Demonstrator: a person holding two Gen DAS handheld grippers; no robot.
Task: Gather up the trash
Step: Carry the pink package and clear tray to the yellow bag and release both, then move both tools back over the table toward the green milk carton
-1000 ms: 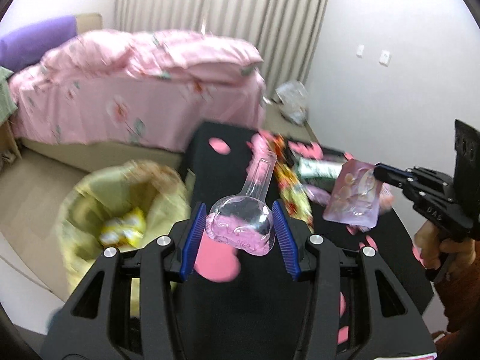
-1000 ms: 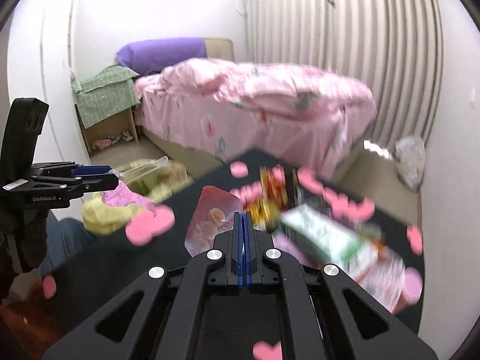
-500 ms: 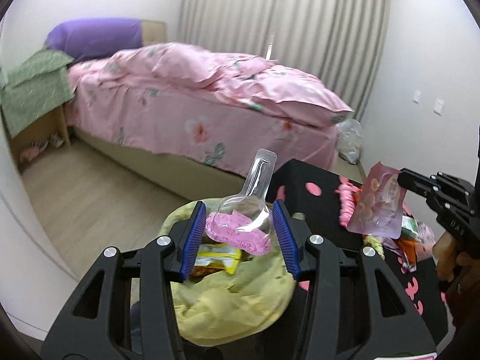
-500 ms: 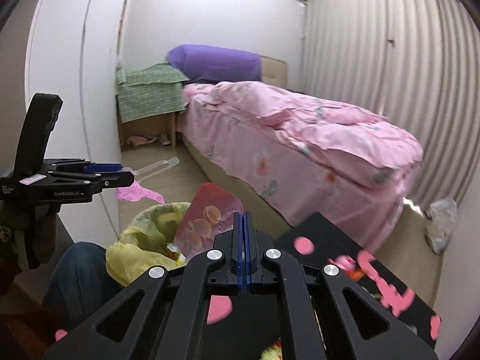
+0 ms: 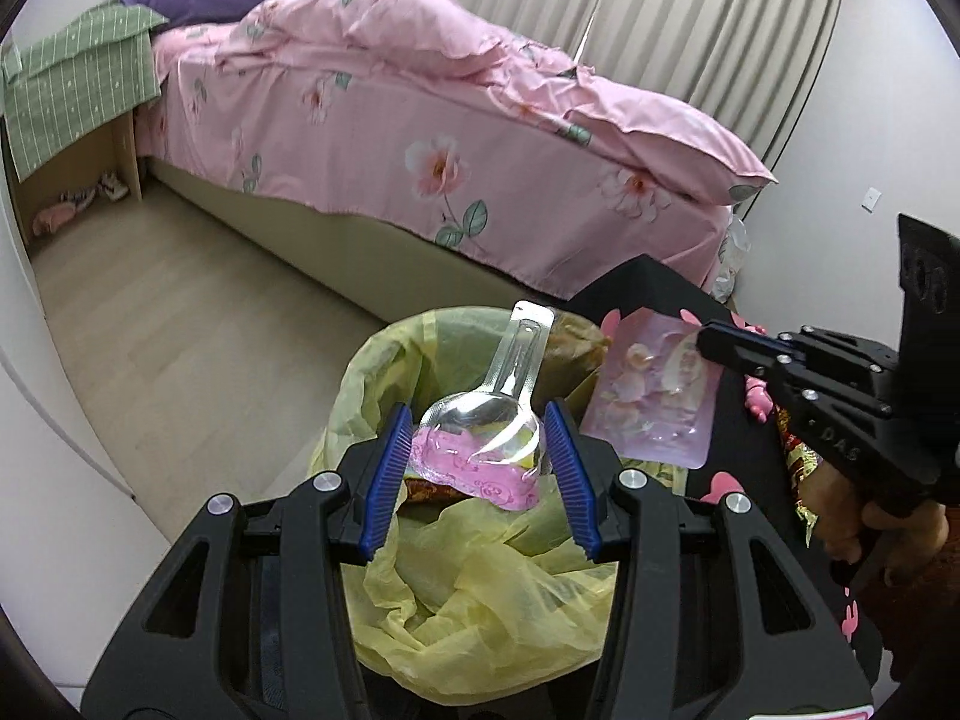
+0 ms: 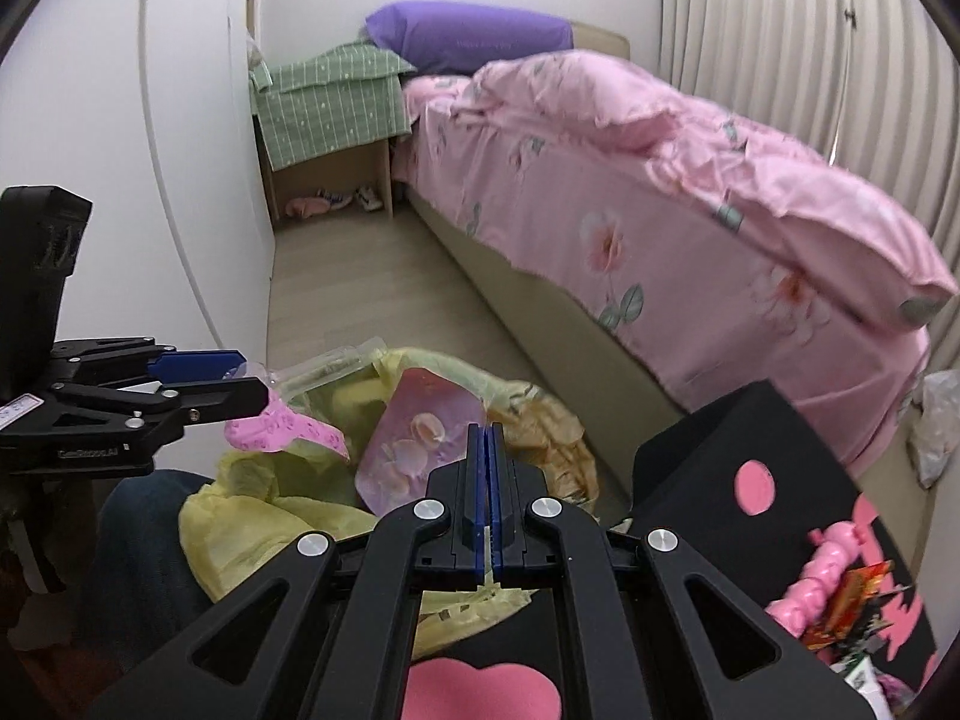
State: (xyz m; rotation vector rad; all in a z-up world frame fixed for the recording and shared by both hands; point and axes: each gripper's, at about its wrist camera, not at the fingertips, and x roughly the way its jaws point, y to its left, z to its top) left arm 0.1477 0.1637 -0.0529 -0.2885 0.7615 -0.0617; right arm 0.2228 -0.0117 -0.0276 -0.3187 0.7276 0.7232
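Observation:
My left gripper (image 5: 480, 450) is shut on a clear plastic blister pack (image 5: 489, 420) with a pink backing, its long neck pointing away. It hangs over the open yellow trash bag (image 5: 480, 588). My right gripper (image 6: 487, 456) is shut on the edge of a flat pink wrapper (image 6: 417, 438) printed with pale shapes, held above the same yellow trash bag (image 6: 270, 516). In the left wrist view the pink wrapper (image 5: 654, 402) sits at the bag's right rim, pinched by the right gripper (image 5: 708, 342). The left gripper (image 6: 240, 384) shows at the left of the right wrist view.
A black table (image 6: 750, 450) with pink heart shapes stands right of the bag, with more wrappers (image 6: 852, 600) and a pink toy on it. A bed (image 5: 450, 138) with pink floral bedding runs behind. Bare wooden floor (image 5: 180, 330) lies left. A person's leg in dark jeans (image 6: 138, 540) is beside the bag.
Both grippers have swung left from over the black table to above the yellow bag and sunk a little, each still carrying its piece of trash.

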